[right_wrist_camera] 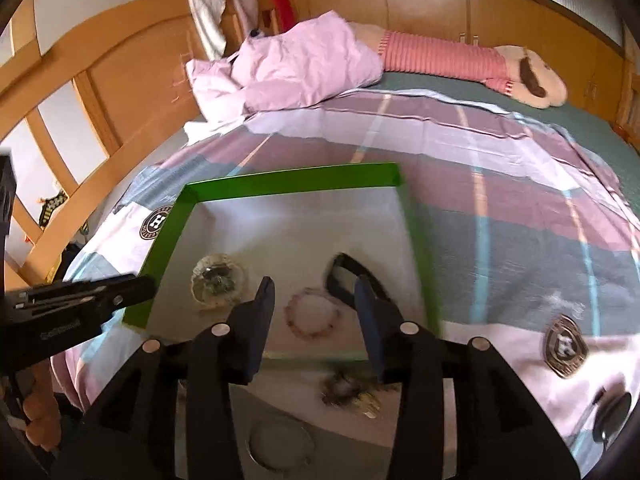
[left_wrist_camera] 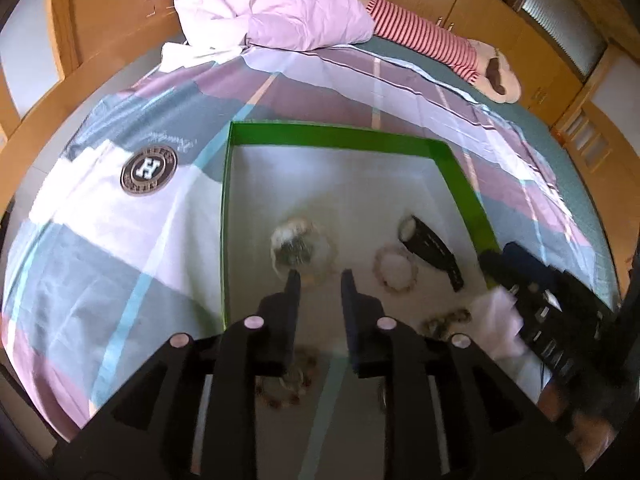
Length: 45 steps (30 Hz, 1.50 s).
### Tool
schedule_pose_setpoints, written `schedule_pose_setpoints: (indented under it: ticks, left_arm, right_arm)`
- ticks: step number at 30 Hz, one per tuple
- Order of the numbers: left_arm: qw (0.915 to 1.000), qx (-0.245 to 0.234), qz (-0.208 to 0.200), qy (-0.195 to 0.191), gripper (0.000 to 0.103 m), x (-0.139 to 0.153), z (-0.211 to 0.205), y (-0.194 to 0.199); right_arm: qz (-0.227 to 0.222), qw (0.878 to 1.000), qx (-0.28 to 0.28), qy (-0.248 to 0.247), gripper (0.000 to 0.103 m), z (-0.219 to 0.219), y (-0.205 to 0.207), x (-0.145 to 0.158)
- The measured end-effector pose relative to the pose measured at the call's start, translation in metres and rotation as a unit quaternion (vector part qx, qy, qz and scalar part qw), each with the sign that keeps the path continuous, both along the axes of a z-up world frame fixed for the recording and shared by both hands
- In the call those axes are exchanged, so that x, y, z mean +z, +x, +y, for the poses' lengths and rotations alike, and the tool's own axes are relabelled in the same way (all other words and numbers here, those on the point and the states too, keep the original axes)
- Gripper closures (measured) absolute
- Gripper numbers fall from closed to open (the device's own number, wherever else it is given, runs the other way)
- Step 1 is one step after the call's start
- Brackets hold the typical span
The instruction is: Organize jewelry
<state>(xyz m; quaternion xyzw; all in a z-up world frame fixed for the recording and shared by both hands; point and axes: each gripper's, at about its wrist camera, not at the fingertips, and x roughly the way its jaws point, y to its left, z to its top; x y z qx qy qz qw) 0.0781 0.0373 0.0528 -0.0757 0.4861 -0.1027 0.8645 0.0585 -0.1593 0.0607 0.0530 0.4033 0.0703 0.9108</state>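
Left wrist view first, from left to right: a round badge [left_wrist_camera: 148,171] printed on the bedsheet [left_wrist_camera: 100,240], then a shallow box with green walls [left_wrist_camera: 340,136] and a pale floor. Inside the box lie a tangled pile of beads [left_wrist_camera: 298,250], a pink bead bracelet [left_wrist_camera: 396,266] and a black watch [left_wrist_camera: 430,246] (all rather blurred). The left gripper [left_wrist_camera: 320,280] hovers above the box with its fingers spread apart and nothing between them. Right wrist view, again left to right: the left gripper [right_wrist_camera: 80,304] reaches in at the box's left wall [right_wrist_camera: 168,236]; the right gripper [right_wrist_camera: 314,292] hangs over the bracelet [right_wrist_camera: 314,312], its fingers released and empty. A dark cluster of jewelry [right_wrist_camera: 348,390] lies on the sheet just outside the near wall, beside a thin ring bangle [right_wrist_camera: 280,444]. At the back lie a pink pillow [right_wrist_camera: 296,68] and a striped plush toy [right_wrist_camera: 460,60].
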Motion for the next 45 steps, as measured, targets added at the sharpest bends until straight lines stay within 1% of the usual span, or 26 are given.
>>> schedule_pose_setpoints:
  ticks: [2,3,5,6,7,8,11,12,13,15,19,20,21,22,23,27,29,33,35,37,38,40,42,45]
  left_arm:
    - [0.9999,-0.005,0.001,-0.014,0.083,-0.004,0.004,-0.019]
    - [0.9997,-0.005,0.004,-0.021,0.080,-0.008,0.007,-0.028]
    - [0.9994,0.015,0.009,-0.030,0.078,-0.019,0.016,-0.041]
    - [0.9992,0.023,0.014,-0.031,0.078,-0.023,0.019,-0.043]
    - [0.9984,0.037,0.027,-0.033,0.078,-0.031,0.025,-0.044]
    - [0.9976,0.045,0.040,-0.035,0.078,-0.036,0.028,-0.042]
    - [0.9949,0.069,0.065,-0.033,0.077,-0.050,0.039,-0.041]
    - [0.9940,0.076,0.071,-0.032,0.074,-0.054,0.042,-0.041]
    - [0.9928,0.083,0.080,-0.035,0.071,-0.059,0.045,-0.041]
    - [0.9893,0.101,0.099,-0.034,0.069,-0.069,0.053,-0.039]
    - [0.9840,0.120,0.127,-0.035,0.068,-0.083,0.060,-0.037]
    - [0.9841,0.118,0.128,-0.033,0.067,-0.083,0.059,-0.037]
    - [0.9843,0.118,0.128,-0.029,0.066,-0.083,0.059,-0.037]
    - [0.9849,0.116,0.126,-0.024,0.064,-0.083,0.056,-0.037]
    - [0.9853,0.114,0.125,-0.022,0.063,-0.083,0.055,-0.037]
    - [0.9865,0.108,0.123,-0.015,0.062,-0.083,0.051,-0.037]
    - [0.9865,0.108,0.122,-0.013,0.062,-0.083,0.051,-0.036]
    - [0.9856,0.111,0.127,-0.013,0.062,-0.085,0.051,-0.035]
    - [0.9857,0.104,0.132,-0.014,0.062,-0.086,0.049,-0.035]
    - [0.9860,0.091,0.139,-0.014,0.062,-0.087,0.045,-0.036]
    - [0.9859,0.087,0.142,-0.008,0.062,-0.089,0.042,-0.036]
    - [0.9853,0.087,0.147,0.000,0.062,-0.091,0.041,-0.037]
    - [0.9843,0.087,0.153,-0.002,0.062,-0.093,0.041,-0.036]
    - [0.9830,0.086,0.162,0.001,0.058,-0.097,0.040,-0.035]
  right_arm:
    - [0.001,1.000,-0.018,0.008,0.062,-0.019,-0.014,0.002]
    - [0.005,0.999,-0.032,0.011,0.062,-0.031,-0.022,0.001]
    - [0.019,0.998,-0.052,0.010,0.062,-0.046,-0.032,-0.007]
    - [0.033,0.998,-0.059,0.003,0.062,-0.052,-0.035,-0.018]
    - [0.045,0.997,-0.061,0.000,0.066,-0.054,-0.036,-0.026]
    - [0.060,0.996,-0.062,-0.002,0.067,-0.054,-0.035,-0.037]
    - [0.082,0.995,-0.050,-0.007,0.067,-0.047,-0.031,-0.059]
    - [0.091,0.994,-0.052,-0.014,0.067,-0.043,-0.026,-0.068]
    - [0.096,0.994,-0.052,-0.014,0.067,-0.041,-0.023,-0.073]
    - [0.103,0.994,-0.045,-0.014,0.066,-0.036,-0.017,-0.082]
    - [0.113,0.993,-0.017,-0.030,0.066,-0.021,-0.006,-0.095]
    - [0.114,0.993,-0.012,-0.032,0.068,-0.019,-0.005,-0.098]
    - [0.111,0.993,-0.005,-0.039,0.075,-0.016,-0.006,-0.098]
    - [0.110,0.993,0.004,-0.039,0.092,-0.014,-0.006,-0.097]
    - [0.115,0.993,0.012,-0.034,0.094,-0.012,-0.008,-0.097]
    - [0.121,0.992,0.025,-0.027,0.095,-0.010,-0.022,-0.094]
    - [0.123,0.992,0.026,-0.016,0.095,-0.013,-0.031,-0.094]
    - [0.129,0.991,0.014,0.015,0.095,-0.024,-0.050,-0.094]
    - [0.129,0.991,0.006,0.021,0.095,-0.030,-0.058,-0.094]
    - [0.131,0.991,0.002,0.023,0.095,-0.032,-0.062,-0.095]
    - [0.132,0.991,-0.001,0.026,0.095,-0.033,-0.064,-0.095]
    - [0.131,0.991,-0.003,0.027,0.095,-0.033,-0.065,-0.095]
    - [0.131,0.991,-0.004,0.030,0.095,-0.033,-0.065,-0.095]
    - [0.131,0.991,-0.007,0.030,0.095,-0.033,-0.064,-0.095]
